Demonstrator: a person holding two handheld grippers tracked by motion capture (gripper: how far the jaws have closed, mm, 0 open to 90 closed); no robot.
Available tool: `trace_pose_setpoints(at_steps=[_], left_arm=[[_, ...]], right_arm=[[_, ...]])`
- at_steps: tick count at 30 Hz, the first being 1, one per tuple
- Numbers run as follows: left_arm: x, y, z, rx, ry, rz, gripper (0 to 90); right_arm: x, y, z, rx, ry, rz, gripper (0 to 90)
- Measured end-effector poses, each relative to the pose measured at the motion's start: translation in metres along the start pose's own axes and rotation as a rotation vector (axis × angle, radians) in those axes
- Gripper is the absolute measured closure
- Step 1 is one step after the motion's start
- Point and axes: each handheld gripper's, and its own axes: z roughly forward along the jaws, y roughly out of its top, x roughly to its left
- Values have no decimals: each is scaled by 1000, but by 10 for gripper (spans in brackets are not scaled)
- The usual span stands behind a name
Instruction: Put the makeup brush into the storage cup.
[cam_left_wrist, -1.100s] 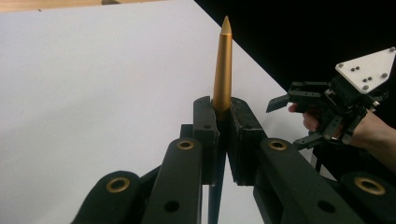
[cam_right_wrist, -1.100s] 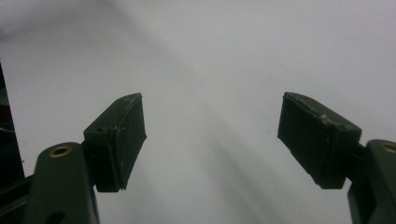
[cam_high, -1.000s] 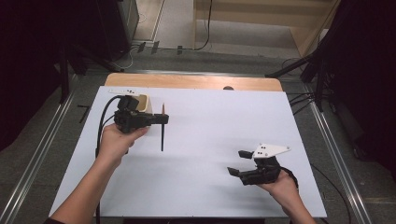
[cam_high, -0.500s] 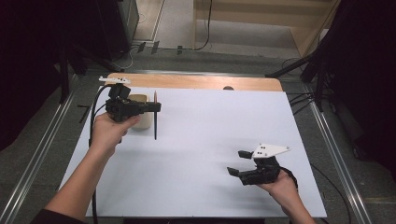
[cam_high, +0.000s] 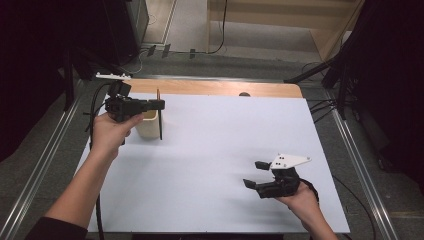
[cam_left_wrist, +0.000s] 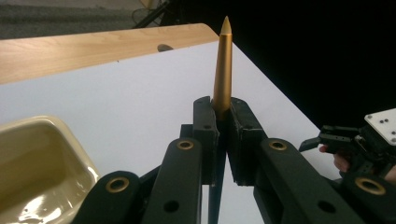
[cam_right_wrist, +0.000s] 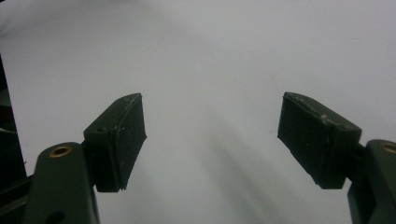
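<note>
Holding pen (cam_high: 160, 116) upright, left gripper (cam_high: 159, 104) now sits farther back than before, above beige cup (cam_high: 146, 126) on tabletop (cam_high: 215, 145). Left gripper view: jaws clamp gold pen (cam_left_wrist: 222, 70); cup (cam_left_wrist: 42, 168) at lower left. Right gripper view: right gripper (cam_right_wrist: 210, 140) jaws wide, nothing between, over white tabletop (cam_right_wrist: 210, 56).

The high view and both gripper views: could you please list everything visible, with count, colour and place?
pen: one, gold upper part and dark lower part, upright, clamped in the left hand-held gripper
cup: one, cream, near the table's far left, just left of the pen
white sheet: one, covering most of the table
table: one, wooden edge showing at the far side
left hand-held gripper: one, black, shut on the pen beside the cup
right hand-held gripper: one, black with a white plate, jaws open, low over the sheet at near right
</note>
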Motion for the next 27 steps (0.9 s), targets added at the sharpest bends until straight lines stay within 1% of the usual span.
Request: trace_pose_setpoints(at_steps=[5,9,13,16,19,21,24,26,27], left_arm=[[5,5,-4,-10,20,0,835],[9,10,-7,-34,29,-17,835],[13,15,-8,-40,55,-9,834],[18,19,-10,-58,64,-24,835],[22,24,-12,-60,98,-15,834],[24,27,-13,-74,102,-18,835],[25,30,-14,-94,122,-8,835],[27,31,-14,-98,135,-1,834],[28,31,-14,-103,137,-5,835]], right_arm=[[0,0,0,1,1,-1,240],[0,0,0,0,1,-1,241],[0,0,0,-1,1,1,241],[0,0,0,0,0,2,240],[0,0,0,1,1,1,240],[0,0,0,0,1,1,240],[0,0,0,3,1,-2,241],[1,0,1,2,0,-6,241],[1,1,1,1,1,-8,241]])
